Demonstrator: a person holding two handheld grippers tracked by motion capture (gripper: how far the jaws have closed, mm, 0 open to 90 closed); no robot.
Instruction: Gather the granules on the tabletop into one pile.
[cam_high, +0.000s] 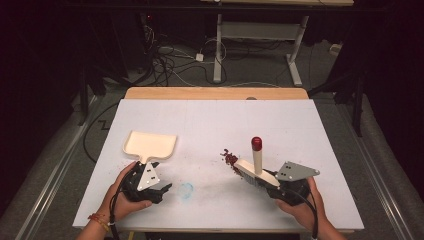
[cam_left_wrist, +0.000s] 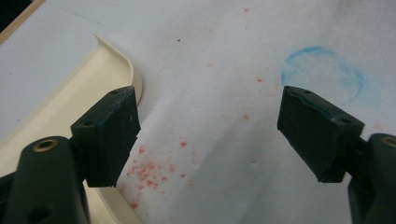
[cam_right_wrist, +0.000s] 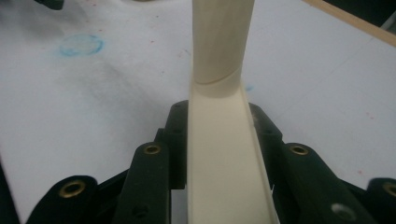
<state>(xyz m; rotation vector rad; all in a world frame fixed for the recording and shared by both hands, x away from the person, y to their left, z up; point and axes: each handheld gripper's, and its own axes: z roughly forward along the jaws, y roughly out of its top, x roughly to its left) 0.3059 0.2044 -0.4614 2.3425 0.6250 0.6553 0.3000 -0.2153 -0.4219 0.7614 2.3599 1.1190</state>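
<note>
On the table, right gripper (cam_right_wrist: 217, 140) fingers clamp the brush (cam_right_wrist: 219, 154); left gripper (cam_left_wrist: 210, 135) fingers gape empty beside the dustpan (cam_left_wrist: 56, 112).

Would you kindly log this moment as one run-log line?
right gripper: shut on brush | red crumbs: at bristles | left gripper: open beside dustpan

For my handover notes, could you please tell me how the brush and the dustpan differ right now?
The brush is clamped between the jaws of the right claw; the dustpan lies flat on the table, beside the open left claw, which grips nothing. The brush's red-capped handle stands upright, while the dustpan's handle lies level. Red crumbs sit at the brush, away from the dustpan. Both are cream plastic.
</note>
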